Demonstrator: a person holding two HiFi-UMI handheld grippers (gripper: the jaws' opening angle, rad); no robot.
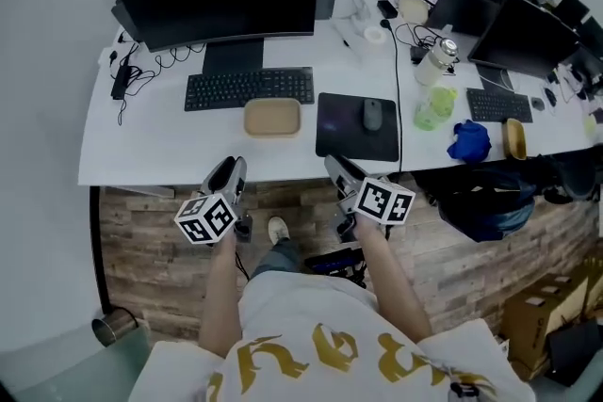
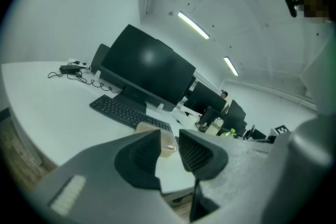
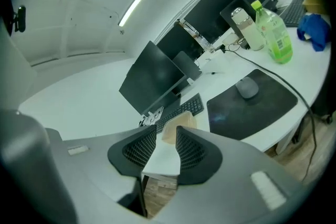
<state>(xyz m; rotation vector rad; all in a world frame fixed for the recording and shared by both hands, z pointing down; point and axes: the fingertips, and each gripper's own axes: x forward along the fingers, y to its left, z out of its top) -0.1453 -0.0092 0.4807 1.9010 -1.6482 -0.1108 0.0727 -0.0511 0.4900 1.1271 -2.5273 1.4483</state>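
A: Left gripper (image 1: 229, 170), right gripper (image 1: 337, 167)?
B: Both empty, jaws apart, just off the desk (image 1: 141, 155) edge, angled inward to face the tan box (image 1: 272, 117).
A: Box location?
B: On the desk, just before the keyboard (image 1: 249, 88).

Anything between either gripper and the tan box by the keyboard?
Nothing visible. Only bare desk lies between the left gripper, the right gripper and the tan box; keyboard is behind it, mouse pad beside it.
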